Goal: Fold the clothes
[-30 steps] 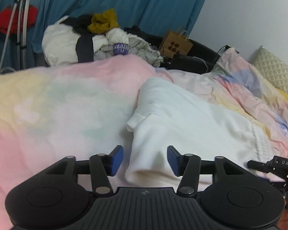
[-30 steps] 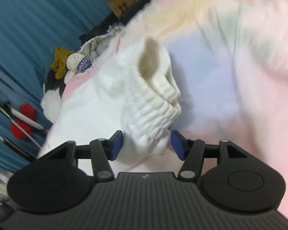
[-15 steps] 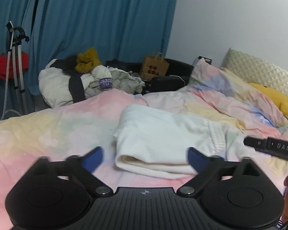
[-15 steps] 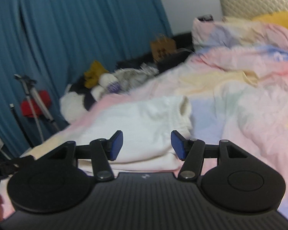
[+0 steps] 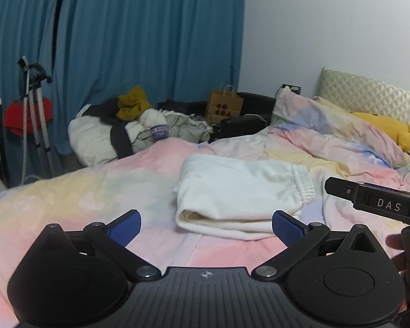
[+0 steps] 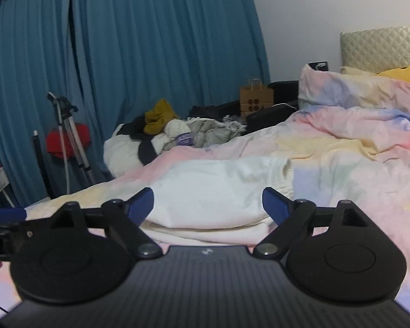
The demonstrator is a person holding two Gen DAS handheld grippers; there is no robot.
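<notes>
A folded white garment (image 5: 240,199) lies flat near the middle of the bed's pastel duvet (image 5: 68,191). The left gripper (image 5: 206,225) is spread wide and empty. The right gripper (image 6: 207,203) has its jaws opening, nothing between them, apart from the cloth.

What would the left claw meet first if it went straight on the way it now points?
Probably the folded white garment, lying on the pastel duvet dead ahead. The left claw is open and empty; depth is hard to judge, so it might touch duvet first.
</notes>
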